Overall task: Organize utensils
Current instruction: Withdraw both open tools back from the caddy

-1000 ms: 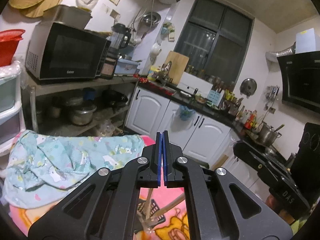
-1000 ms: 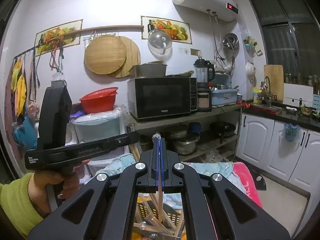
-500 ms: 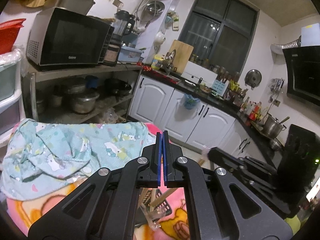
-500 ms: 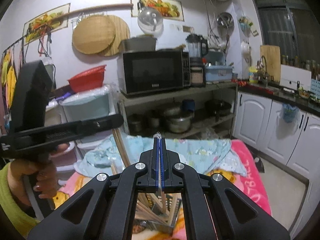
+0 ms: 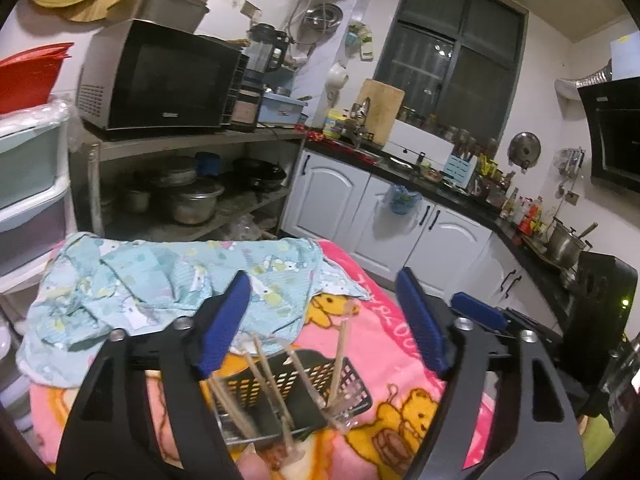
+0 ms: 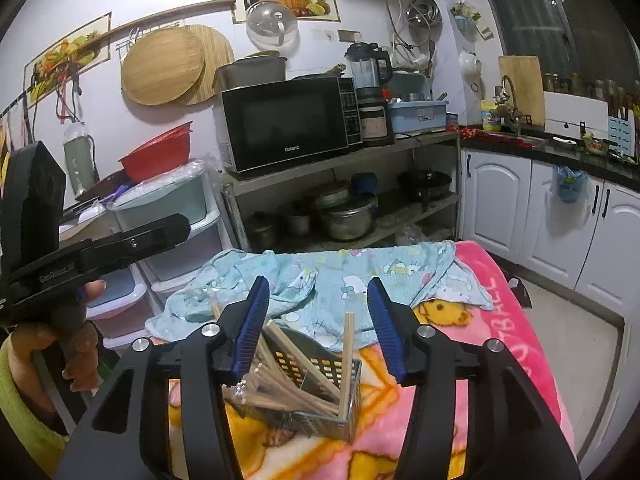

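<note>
Two hand-held grippers hang over a black utensil basket (image 6: 316, 384) set on a pink cartoon blanket (image 6: 512, 344) in a crowded kitchen. The left gripper (image 5: 324, 320) has just been opening and its blue fingers (image 5: 224, 320) now stand wide apart, with nothing pressed between them; the basket sits below and between the fingers, wooden chopsticks (image 5: 340, 352) poking up out of it at loose angles. The right gripper (image 6: 318, 322) has also just been opening, its fingers (image 6: 252, 324) parted to a middling gap and gripping nothing; one chopstick (image 6: 346, 364) stands nearly upright in the gap between them, clear of both, while the rest lean in a heap (image 6: 280, 384) toward the left-hand finger. Beyond the fingertips lies a rumpled pale blue cloth (image 6: 340, 276), and past that a microwave (image 6: 288, 124) on a metal shelf
</note>
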The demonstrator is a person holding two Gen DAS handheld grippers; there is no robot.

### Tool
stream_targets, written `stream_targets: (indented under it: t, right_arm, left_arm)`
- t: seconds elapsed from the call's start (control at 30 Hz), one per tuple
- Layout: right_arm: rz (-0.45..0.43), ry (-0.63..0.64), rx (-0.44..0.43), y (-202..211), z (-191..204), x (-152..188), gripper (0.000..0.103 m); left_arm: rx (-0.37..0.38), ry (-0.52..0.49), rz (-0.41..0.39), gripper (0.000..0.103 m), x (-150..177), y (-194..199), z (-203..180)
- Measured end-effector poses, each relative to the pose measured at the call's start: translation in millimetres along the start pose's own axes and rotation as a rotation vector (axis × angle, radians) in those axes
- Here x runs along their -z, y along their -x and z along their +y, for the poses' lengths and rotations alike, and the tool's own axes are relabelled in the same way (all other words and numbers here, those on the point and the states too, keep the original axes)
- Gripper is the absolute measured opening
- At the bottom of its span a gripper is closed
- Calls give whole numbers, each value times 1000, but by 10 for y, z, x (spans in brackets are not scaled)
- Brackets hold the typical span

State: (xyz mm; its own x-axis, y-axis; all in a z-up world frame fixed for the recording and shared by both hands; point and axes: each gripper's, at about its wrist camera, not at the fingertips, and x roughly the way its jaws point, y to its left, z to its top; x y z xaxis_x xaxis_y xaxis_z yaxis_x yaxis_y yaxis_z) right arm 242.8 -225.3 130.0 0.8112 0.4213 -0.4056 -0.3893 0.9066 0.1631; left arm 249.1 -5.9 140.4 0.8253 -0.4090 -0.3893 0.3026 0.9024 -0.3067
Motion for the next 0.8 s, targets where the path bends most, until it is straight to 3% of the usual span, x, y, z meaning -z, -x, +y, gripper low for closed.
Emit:
stream_targets:
  t: [0.17,0.8]
  right_arm:
    - [-12,6,-1,156,46,91,61]
    - [-26,100,38,551,288,576,90]
  left_arm:
    - [-37,8,-12,92,61,156,64]
    - [-164,27,31,92,743,623,202]
